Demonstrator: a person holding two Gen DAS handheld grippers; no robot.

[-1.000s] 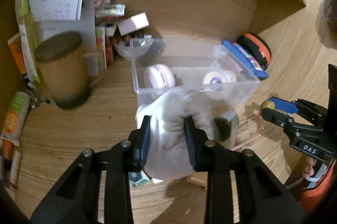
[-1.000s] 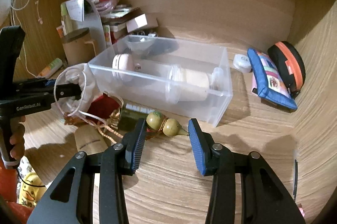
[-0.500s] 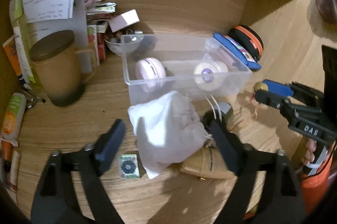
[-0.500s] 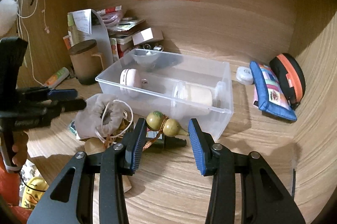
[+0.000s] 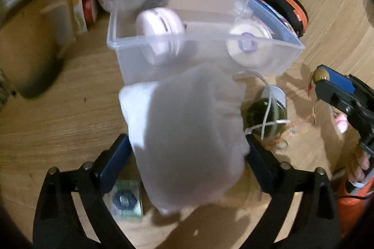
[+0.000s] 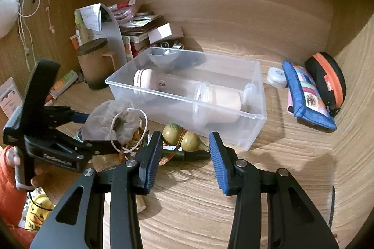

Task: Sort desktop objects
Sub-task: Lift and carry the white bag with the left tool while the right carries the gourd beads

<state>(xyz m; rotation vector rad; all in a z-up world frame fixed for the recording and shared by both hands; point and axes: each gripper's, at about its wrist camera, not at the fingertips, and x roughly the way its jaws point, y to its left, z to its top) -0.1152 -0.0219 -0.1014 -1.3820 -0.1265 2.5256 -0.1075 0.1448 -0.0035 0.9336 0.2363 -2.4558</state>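
Note:
A white drawstring pouch (image 5: 187, 132) lies between the wide-open fingers of my left gripper (image 5: 187, 155); it also shows in the right wrist view (image 6: 112, 122), where the left gripper (image 6: 93, 132) straddles it. The clear plastic bin (image 5: 121, 45) stands just beyond, holding a pink round case (image 5: 161, 26) and a white tape roll (image 5: 247, 43). My right gripper (image 6: 184, 155) is open and empty, hovering just short of a yellow double gourd (image 6: 184, 136) on a cord. A dark green bottle (image 5: 266, 113) lies beside the pouch.
A brown lidded mug (image 6: 95, 61), papers and small boxes (image 6: 163, 32) crowd the back left. A blue pouch (image 6: 306, 94) and a black-orange case (image 6: 327, 80) lie at the right. A small green card (image 5: 126, 199) lies under the left gripper. Wooden walls enclose the desk.
My left gripper let go of the white pouch, opened wide, then moved in around it again. My right gripper stayed open near the gourd.

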